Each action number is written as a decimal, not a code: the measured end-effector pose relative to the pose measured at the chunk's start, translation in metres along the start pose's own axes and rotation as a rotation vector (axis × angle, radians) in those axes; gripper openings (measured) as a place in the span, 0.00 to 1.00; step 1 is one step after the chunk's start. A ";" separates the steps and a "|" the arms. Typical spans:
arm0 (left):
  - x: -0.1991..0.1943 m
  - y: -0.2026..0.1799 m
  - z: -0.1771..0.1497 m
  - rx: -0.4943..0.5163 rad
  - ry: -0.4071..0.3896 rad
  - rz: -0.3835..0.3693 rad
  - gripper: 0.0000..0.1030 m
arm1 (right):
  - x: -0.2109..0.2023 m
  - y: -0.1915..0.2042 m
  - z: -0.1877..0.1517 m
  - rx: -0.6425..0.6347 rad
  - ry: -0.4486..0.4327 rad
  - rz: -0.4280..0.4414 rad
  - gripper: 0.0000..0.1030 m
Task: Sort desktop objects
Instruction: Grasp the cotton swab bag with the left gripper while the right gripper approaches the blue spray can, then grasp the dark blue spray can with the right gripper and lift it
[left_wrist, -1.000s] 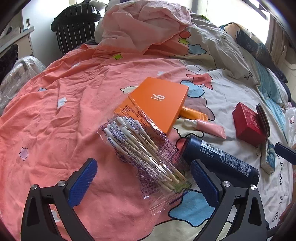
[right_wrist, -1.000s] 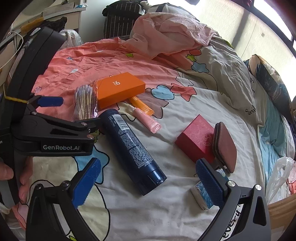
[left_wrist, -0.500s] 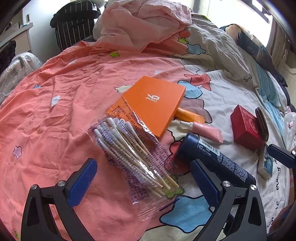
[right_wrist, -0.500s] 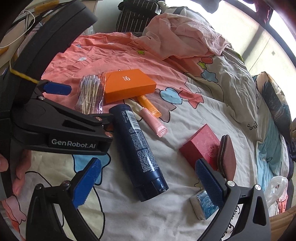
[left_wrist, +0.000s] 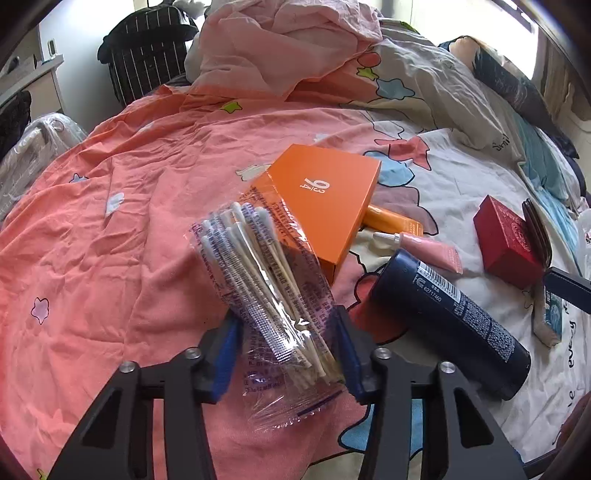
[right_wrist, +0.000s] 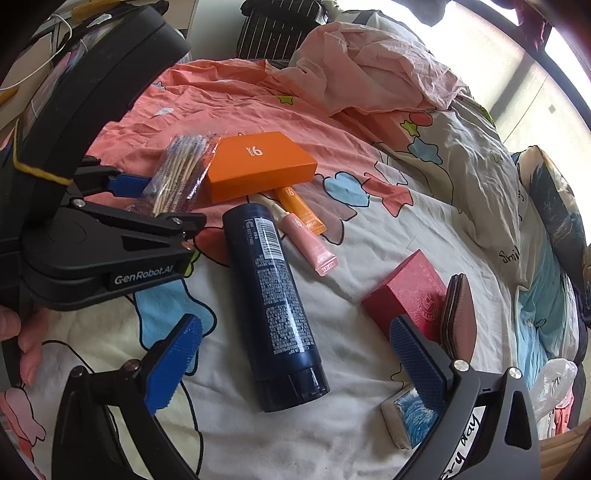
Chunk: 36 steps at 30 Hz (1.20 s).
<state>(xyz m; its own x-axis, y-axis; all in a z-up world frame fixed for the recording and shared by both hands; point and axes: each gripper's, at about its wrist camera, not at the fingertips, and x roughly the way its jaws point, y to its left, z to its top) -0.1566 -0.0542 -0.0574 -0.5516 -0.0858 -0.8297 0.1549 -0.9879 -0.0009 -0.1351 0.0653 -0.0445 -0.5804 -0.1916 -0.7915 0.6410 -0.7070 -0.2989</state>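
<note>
Bedroom: duvet (left_wrist: 110, 229), pillow (left_wrist: 506, 85)

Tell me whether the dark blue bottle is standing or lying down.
Lying down. The dark blue bottle rests on its side on the bedsheet, its cap end pointing toward the right gripper.

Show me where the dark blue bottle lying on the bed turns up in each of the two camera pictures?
Left wrist view: the dark blue bottle lies at lower right, cap end toward the right edge.
Right wrist view: it lies near the centre, cap end toward the bottom.
Shared landmark: the orange box sits just beyond the bottle's far end in both views, with the pink tube between them.
</note>
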 end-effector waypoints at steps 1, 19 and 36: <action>-0.001 0.000 0.000 0.004 -0.003 0.000 0.35 | 0.000 0.000 0.000 0.000 0.001 0.000 0.99; -0.031 -0.009 -0.012 0.093 -0.072 -0.005 0.23 | 0.009 0.003 0.005 0.005 0.039 0.011 0.98; -0.046 -0.013 -0.019 0.119 -0.087 -0.035 0.23 | 0.009 -0.004 0.001 0.108 0.031 0.108 0.34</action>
<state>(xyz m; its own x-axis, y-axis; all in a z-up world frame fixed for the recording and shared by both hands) -0.1176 -0.0351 -0.0299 -0.6246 -0.0563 -0.7789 0.0389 -0.9984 0.0410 -0.1437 0.0661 -0.0499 -0.4941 -0.2507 -0.8325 0.6401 -0.7528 -0.1532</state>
